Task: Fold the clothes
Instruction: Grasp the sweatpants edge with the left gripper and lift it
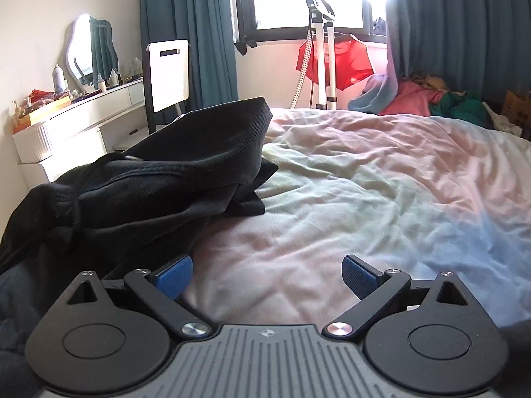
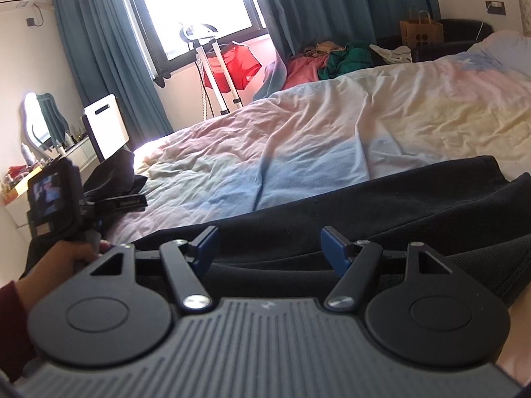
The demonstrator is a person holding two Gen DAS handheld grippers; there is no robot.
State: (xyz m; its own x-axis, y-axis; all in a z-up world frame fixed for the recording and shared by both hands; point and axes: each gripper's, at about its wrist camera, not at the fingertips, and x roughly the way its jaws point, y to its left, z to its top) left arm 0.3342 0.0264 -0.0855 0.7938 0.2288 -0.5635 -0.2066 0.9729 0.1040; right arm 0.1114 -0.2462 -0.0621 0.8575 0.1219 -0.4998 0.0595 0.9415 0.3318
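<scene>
The left hand-held gripper (image 1: 267, 273) has its jaws spread wide over the bare bed (image 1: 365, 172) cover, holding nothing. A black garment (image 1: 159, 179) lies bunched just beside its left finger, near the bed's edge. The right hand-held gripper (image 2: 268, 248) is also spread, empty, above black cloth (image 2: 381, 195) lying flat along the bed's near edge.

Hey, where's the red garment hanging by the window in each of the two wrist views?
Left wrist view: the red garment hangs upper right of centre, under the window, behind the white stand.
Right wrist view: the red garment hangs upper left of centre, under the window.
Shared landmark: the white stand.
</scene>
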